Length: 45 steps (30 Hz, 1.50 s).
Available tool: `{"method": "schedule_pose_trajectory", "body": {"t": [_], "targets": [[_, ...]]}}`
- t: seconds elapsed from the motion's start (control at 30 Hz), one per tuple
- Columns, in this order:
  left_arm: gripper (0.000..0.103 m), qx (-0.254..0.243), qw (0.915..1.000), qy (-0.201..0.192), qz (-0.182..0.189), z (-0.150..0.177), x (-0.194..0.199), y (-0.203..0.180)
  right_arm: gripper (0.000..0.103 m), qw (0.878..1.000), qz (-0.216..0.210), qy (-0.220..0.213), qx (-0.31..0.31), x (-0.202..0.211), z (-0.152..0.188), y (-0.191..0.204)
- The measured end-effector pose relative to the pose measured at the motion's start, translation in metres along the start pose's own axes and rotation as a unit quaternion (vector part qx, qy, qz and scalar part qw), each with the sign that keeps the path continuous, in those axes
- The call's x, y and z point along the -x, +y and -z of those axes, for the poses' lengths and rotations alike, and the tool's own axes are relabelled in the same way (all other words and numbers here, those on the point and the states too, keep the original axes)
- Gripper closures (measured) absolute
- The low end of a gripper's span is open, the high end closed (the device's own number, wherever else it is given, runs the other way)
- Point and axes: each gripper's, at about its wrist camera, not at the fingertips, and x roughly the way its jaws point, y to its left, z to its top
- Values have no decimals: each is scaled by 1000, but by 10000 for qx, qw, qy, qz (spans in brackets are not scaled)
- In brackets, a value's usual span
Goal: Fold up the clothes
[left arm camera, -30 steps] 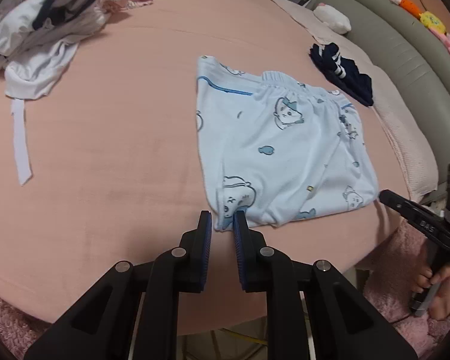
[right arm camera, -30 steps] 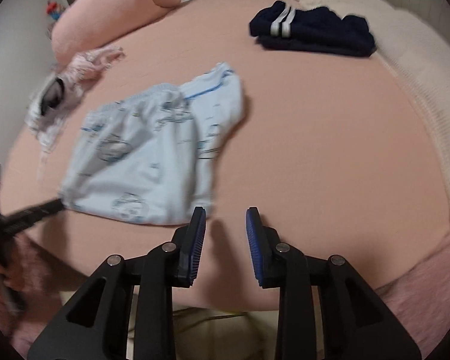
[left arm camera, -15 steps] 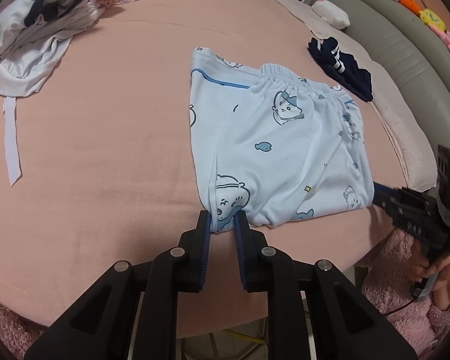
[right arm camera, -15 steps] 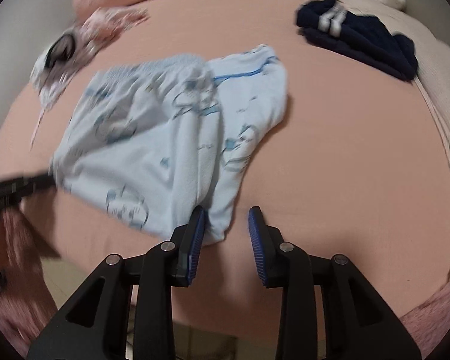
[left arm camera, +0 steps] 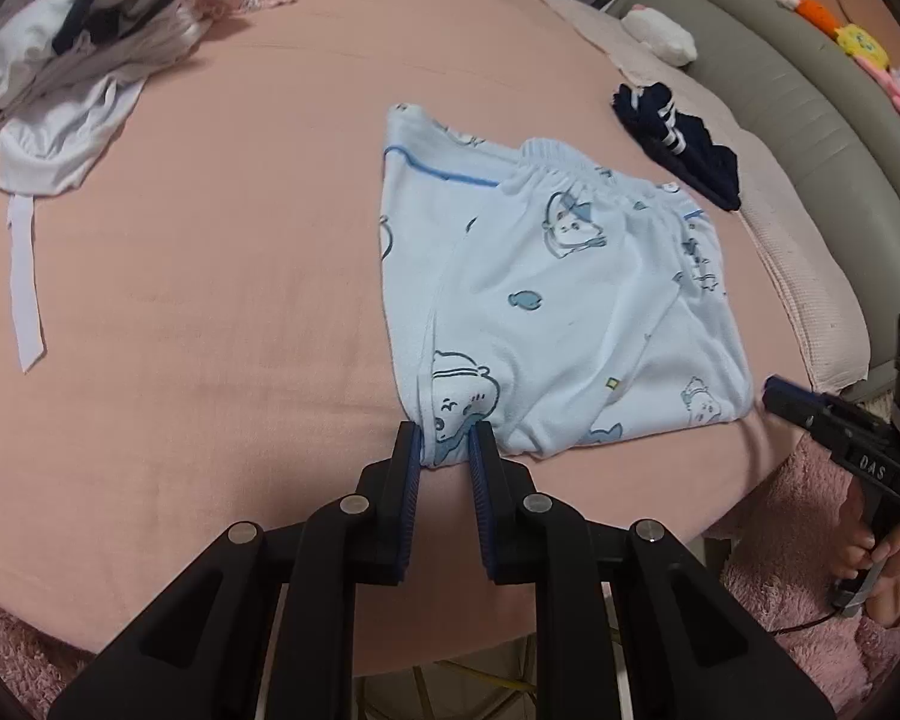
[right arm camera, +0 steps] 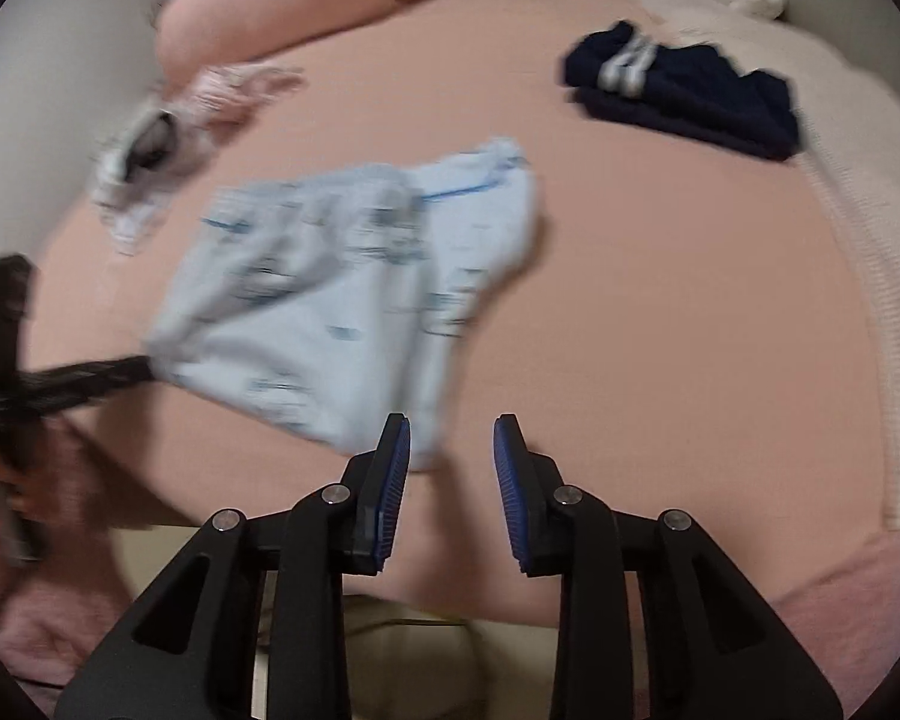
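The left gripper (left arm camera: 444,441) pinches the near left corner of the light blue pajama pants (left arm camera: 564,312), which lie folded on the pink bed (left arm camera: 210,252). The right gripper (right arm camera: 451,441) stands spread with nothing between its pads; the near right corner of the pants seems just beside its left finger (this view is blurred). Compared with half a second before, that corner sits a little less between the fingers.

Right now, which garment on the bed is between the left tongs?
The light-blue printed pants, their near corner between the left tongs. The navy garment and white pile lie untouched farther back.
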Motion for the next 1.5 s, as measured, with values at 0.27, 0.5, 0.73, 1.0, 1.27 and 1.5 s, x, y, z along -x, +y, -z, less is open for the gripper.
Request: {"method": "schedule_pose_trajectory", "body": {"t": [0.27,0.5,0.73,1.0,1.27,1.5], "targets": [[85,1206,9862,100,1127,0,2,39,64,9941,-571,422,-820,-26,6,-14],[91,606,9952,19,768,-8,-8,11,89,9953,-614,361,-655,-38,-5,-4],[97,-308,9980,-506,-225,-4,25,-16,92,9923,948,-91,788,-24,1,45],[97,-365,9975,-493,-360,6,39,-12,92,9917,1104,-204,621,-15,-3,40],[97,-794,9949,-129,-606,0,33,-23,91,9864,1395,-33,871,-19,1,42],[96,-14,9995,-302,-5,-3,56,10,80,9969,747,-120,-198,11,-3,9]]}}
